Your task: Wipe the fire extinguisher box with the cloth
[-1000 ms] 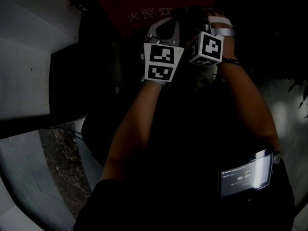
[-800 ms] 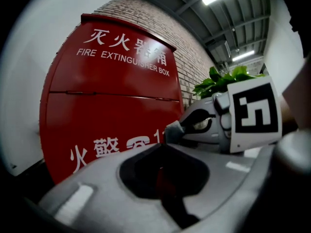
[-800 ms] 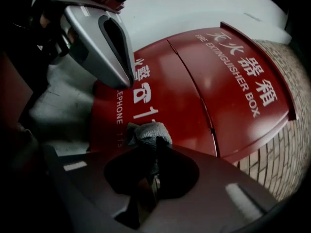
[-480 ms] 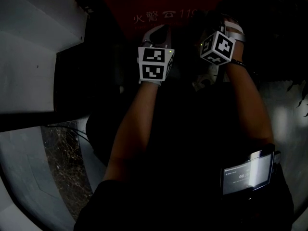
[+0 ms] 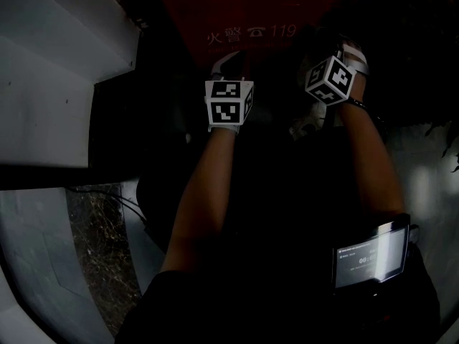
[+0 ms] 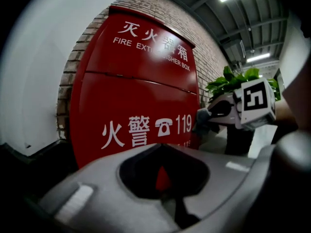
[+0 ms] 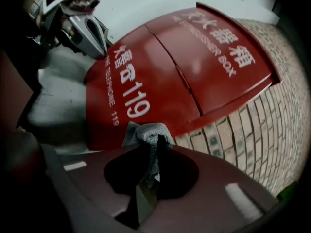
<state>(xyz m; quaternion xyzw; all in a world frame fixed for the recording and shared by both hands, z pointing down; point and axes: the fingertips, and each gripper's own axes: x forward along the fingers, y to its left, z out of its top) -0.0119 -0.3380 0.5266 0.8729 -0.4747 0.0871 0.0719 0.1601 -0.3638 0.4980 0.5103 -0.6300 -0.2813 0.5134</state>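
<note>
Fire extinguisher box (image 6: 136, 91): red, upright against the brick wall (image 7: 252, 125), straight ahead of both grippers. Its long axis is vertical.

Right gripper (image 7: 156, 147): jaws clamped on a wad of grey cloth (image 7: 146, 130). The cloth sticks out past the tips toward the box's lower right, by the "119" lettering. Whether cloth and red face touch, I cannot tell; at most they are just beside each other.

Left gripper (image 6: 163, 148): jaws closed together with nothing in them, aimed at the lower middle of the front.

Judgement: the right gripper is nearer and carries the wiper, so the next move is to press forward, then stroke up the panel.
</note>
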